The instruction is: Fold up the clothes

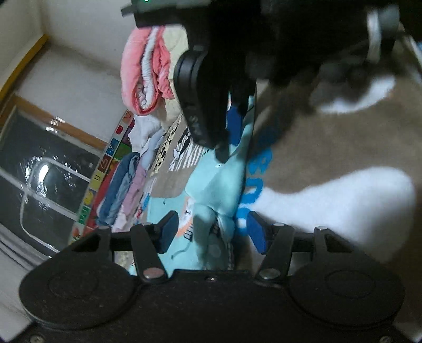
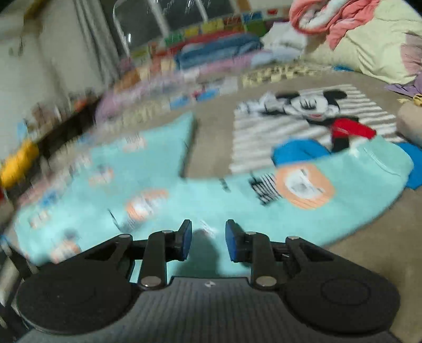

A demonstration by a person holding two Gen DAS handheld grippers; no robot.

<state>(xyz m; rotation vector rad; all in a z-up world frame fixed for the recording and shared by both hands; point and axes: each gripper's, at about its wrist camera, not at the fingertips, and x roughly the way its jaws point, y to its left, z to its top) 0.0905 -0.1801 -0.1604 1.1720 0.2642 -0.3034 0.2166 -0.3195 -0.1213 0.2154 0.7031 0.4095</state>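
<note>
Our left tongs (image 1: 209, 232) stand about half open, blue pads (image 1: 257, 232) apart, and a bunched fold of the teal garment (image 1: 219, 184) lies in the gap between them. We cannot tell whether the pads press on it; the cloth looks loose there. Just beyond, in the left view, our right tongs (image 1: 232, 124) come in from the top as a dark, blurred mass that hides the far part of the garment; one blue pad of theirs shows against the teal cloth, but we cannot see its grip from here.

In the right view the right tongs (image 2: 207, 238) are a little open, with nothing between the pads, only their shadow on the cloth below. The garment (image 2: 184, 195) lies spread on the tan bedsheet (image 2: 369, 250), its left part smeared by motion blur so the prints on it are hard to read.

Beyond it, to the right, lies a striped Mickey shirt (image 2: 303, 116), its near edge covered by the teal cloth. Farther off we make out a blurred row of folded clothes (image 2: 219, 50), a pink heap (image 2: 329, 18) on a pale quilt (image 2: 374, 44), and a dark window (image 2: 179, 13) cut off at the top. In the left view, white patches (image 1: 337, 205) on the sheet are too blurred to name.
</note>
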